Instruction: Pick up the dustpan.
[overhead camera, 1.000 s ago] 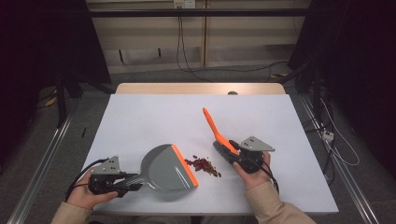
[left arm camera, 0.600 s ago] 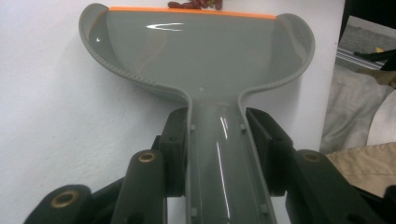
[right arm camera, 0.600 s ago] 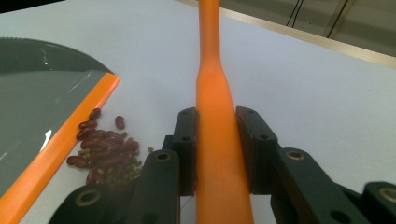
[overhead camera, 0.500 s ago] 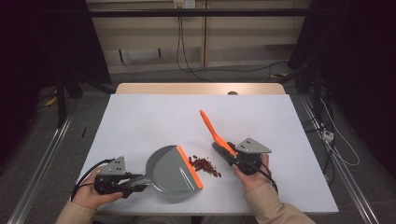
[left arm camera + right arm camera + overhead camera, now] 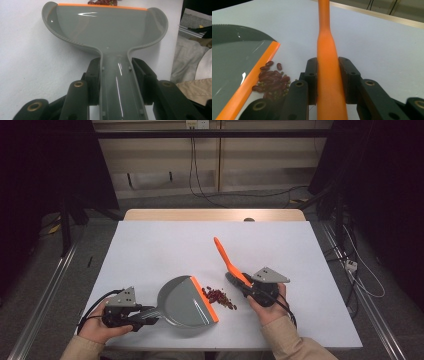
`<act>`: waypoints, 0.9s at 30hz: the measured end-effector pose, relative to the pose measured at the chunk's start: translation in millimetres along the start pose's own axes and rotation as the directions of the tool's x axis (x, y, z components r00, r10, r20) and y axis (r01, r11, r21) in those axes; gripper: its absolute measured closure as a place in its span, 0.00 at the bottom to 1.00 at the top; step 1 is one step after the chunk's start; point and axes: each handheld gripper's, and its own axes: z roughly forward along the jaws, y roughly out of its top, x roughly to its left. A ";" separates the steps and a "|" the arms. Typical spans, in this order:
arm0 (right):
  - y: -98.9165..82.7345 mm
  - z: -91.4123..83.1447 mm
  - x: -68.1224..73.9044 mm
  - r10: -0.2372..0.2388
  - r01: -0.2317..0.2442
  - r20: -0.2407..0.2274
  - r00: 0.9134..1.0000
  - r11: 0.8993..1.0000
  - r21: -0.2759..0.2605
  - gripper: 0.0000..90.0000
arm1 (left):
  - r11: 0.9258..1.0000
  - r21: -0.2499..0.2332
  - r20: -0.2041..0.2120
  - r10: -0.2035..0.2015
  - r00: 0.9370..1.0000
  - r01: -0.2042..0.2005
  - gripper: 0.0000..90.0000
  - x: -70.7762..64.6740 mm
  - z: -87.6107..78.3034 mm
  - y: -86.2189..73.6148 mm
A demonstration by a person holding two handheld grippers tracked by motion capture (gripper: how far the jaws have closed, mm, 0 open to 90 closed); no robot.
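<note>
The left gripper [image 5: 150, 314] clamps the dustpan [image 5: 187, 302] handle; the right gripper [image 5: 248, 287] has just closed on the brush [image 5: 227, 260]. Beans [image 5: 219, 296] lie at 3 o'clock of the pan lip. A fast sweep may scatter them past it.

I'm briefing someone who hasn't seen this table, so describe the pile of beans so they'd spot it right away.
On the white table, look near the front edge between the two grippers. Beside the grey dustpan, right at its orange lip, lies the pile of beans: small, dark red and loose, the only scattered bits there.
</note>
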 end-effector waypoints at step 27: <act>-7.3 -1.2 26.7 0.006 -0.004 0.056 0.998 0.999 -0.045 0.78 | 1.000 0.013 0.013 0.000 1.000 0.000 0.69 -1.8 1.4 0.1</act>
